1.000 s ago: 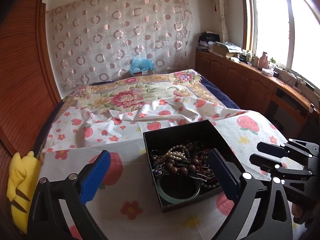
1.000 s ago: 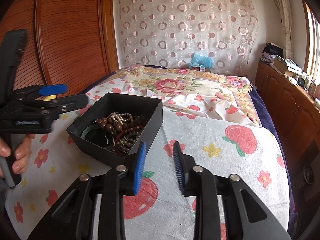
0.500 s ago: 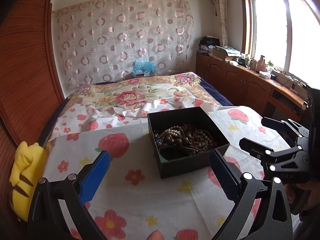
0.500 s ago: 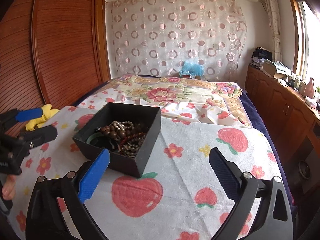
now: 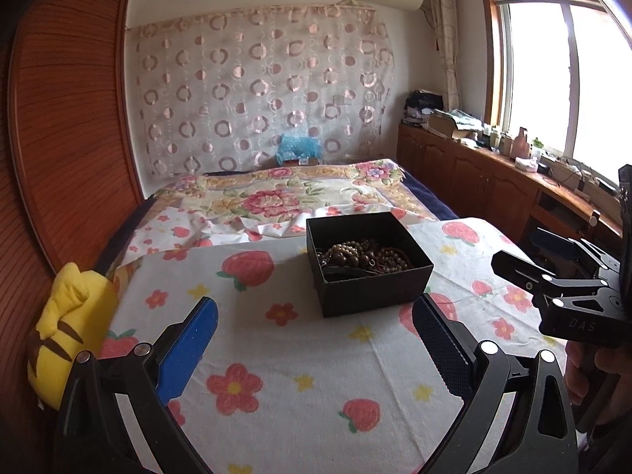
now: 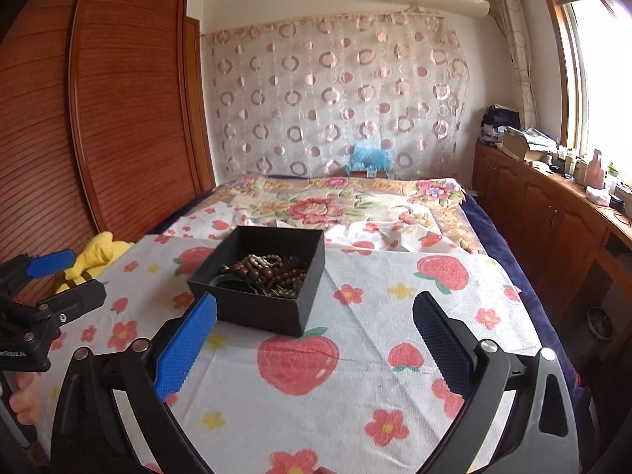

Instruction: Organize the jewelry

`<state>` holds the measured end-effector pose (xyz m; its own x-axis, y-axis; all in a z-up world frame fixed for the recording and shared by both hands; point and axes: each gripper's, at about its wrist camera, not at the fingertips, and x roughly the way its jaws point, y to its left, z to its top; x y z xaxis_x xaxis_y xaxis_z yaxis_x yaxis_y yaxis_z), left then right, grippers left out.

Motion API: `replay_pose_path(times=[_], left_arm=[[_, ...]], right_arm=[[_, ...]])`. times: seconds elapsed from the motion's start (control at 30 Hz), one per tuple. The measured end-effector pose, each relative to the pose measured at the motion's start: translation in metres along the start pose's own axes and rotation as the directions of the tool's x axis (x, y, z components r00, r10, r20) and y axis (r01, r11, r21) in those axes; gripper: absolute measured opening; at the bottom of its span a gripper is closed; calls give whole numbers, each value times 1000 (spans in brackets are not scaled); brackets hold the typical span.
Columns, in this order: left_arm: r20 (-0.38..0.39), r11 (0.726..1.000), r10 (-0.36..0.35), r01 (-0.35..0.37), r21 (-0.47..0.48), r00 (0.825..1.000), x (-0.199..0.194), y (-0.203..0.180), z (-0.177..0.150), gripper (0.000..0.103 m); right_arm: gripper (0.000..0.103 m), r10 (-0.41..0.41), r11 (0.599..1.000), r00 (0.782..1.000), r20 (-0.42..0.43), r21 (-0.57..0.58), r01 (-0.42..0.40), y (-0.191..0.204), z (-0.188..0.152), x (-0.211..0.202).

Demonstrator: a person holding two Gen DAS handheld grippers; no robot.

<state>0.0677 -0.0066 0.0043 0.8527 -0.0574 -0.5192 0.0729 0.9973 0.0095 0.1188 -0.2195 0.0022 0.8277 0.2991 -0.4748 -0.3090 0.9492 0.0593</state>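
Status: I judge the task near its end or not yet started; the frames alone do not settle which. All visible jewelry sits inside 1 black box (image 5: 367,264), which rests on the fruit-print cloth (image 5: 296,375) covering the near part of the bed (image 5: 276,197). No loose piece lies on the cloth around the box.

My left claw (image 5: 316,347) stands fully released, empty, short of the box. My right claw (image 6: 316,343) has just been opening and now stands at full spread with nothing between the jaws; the box lies ahead and slightly left of it.

Contents: a heap of brown bead strands (image 6: 268,272), apparently several, plus a dark ring-shaped piece (image 6: 225,281) at the near-left corner, possibly a bangle.

Limits of view:
- The near box wall hides the lower contents.
- Strands overlap; I cannot count them.
- No separate tray, lid or divider is visible, so any sorting destination is unknown.
- My hands are cut off at the frame edges.
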Motion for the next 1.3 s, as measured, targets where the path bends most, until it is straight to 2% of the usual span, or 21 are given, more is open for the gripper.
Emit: replay_pose_path(times=[0.43,1.3], left_arm=[[32,998,49,-47,-41,998,-27,9,-11,95],[38,998,49,-47,-48,998,-30,12,-11,95]], right_arm=[[100,-4,1000,999,45,-10,4,17,-11,-34],[100,-11,1000,999,42,0,11,15,-10,-33]])
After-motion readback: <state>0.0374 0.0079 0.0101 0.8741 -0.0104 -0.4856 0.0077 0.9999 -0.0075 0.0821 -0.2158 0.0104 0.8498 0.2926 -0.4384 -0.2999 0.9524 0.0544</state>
